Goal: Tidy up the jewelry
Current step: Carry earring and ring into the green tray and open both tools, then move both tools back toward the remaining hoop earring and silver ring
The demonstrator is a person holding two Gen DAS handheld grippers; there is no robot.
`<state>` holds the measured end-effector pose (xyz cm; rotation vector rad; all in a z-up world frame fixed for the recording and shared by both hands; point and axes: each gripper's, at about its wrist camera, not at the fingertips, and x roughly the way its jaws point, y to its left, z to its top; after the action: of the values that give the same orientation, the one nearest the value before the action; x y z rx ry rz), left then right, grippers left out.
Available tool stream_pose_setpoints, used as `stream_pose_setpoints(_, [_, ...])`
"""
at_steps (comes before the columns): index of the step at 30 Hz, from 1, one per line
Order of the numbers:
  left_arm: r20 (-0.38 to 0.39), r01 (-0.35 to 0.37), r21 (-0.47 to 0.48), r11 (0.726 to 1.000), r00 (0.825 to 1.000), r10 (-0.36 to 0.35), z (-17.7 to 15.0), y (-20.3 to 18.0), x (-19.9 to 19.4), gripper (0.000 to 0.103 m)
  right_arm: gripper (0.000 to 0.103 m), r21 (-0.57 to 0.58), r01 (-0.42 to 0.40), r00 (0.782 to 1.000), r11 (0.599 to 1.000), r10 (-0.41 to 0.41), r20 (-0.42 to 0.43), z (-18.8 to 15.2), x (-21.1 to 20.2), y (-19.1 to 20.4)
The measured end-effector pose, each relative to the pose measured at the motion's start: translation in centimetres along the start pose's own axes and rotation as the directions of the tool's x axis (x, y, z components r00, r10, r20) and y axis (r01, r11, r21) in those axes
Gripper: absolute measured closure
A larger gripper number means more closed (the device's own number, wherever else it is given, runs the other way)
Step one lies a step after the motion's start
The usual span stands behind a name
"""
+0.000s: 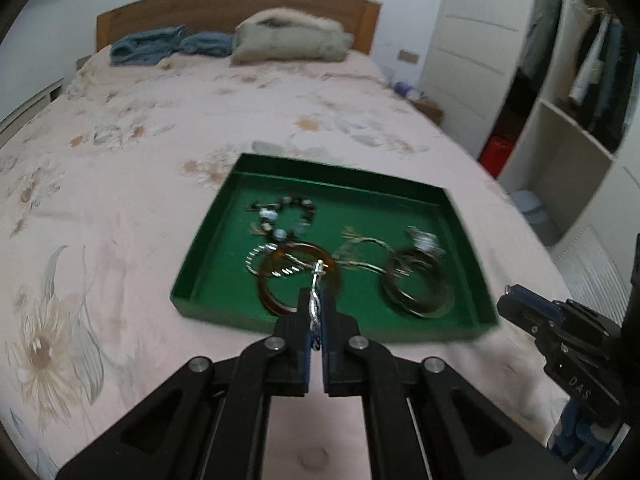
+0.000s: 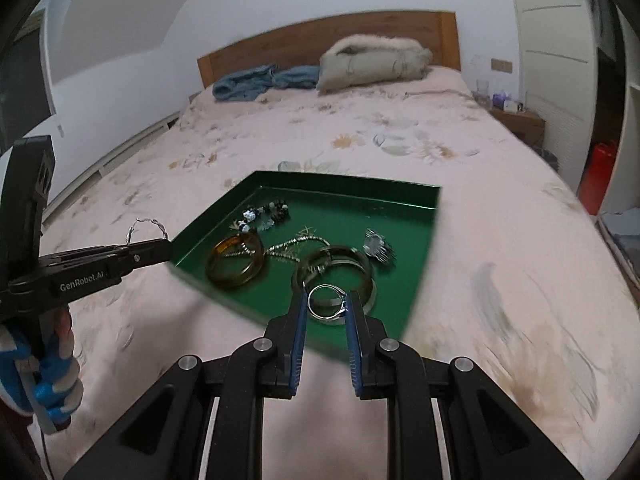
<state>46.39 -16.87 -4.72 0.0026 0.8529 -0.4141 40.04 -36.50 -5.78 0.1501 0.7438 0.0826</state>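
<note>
On my left I have the left gripper [image 1: 316, 300] pinched shut on a twisted silver bracelet [image 1: 316, 292], whose thin metal sticks out past the fingertips; in the right wrist view the same piece [image 2: 146, 228] arcs up above the closed fingers, just off the tray's left corner. Under both tools lies a bed [image 1: 120, 200] with a pale pink floral sheet, and on it sits the green tray [image 1: 208, 248], shallow-walled. Inside the tray, left to right, I see a beaded bracelet [image 1: 280, 216], an amber bangle [image 1: 272, 292] lying over a silver chain [image 1: 360, 256], then dark stacked bangles [image 1: 416, 288] with a small silver clip [image 1: 424, 240] behind them. My right gripper [image 2: 326, 306] holds a silver ring [image 2: 326, 300] between its blue pads, fingers closed against either side of the band, over the tray's near edge. At the far end of the bed I make out folded blue cloth [image 2: 248, 82], a grey fur-trimmed coat [image 2: 372, 62] and a wooden headboard [image 2: 320, 44]. To the right stand a white wardrobe [image 1: 480, 60], open shelves with hanging clothes [image 1: 592, 64], and a red container [image 1: 494, 152] on the floor.
</note>
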Motion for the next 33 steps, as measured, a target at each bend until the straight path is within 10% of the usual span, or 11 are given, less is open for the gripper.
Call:
stream_pose_setpoints(10, [-0.083,-0.16,-0.032,0.987,0.984,0.157,1.8,3.3,7.0,0.1,0.084,-0.026,0.058,0.99,0.998,-0.061,-0.124,1.1,8.4,-0.1])
stream_pose_setpoints(20, [-0.163,-0.144,-0.015,0.989,0.977,0.14,1.5,4.3,8.6,0.098,0.067,-0.027,0.068,0.99,0.997,-0.071,-0.124,0.9,7.7,-0.3])
stream_pose_setpoints(33, [0.041,-0.107,0.036,0.994,0.994,0.105,4.0,3.3,-7.5,0.097,0.061,-0.023,0.061,0.997,0.998,-0.06,0.051,2.7,-6.7,2.2])
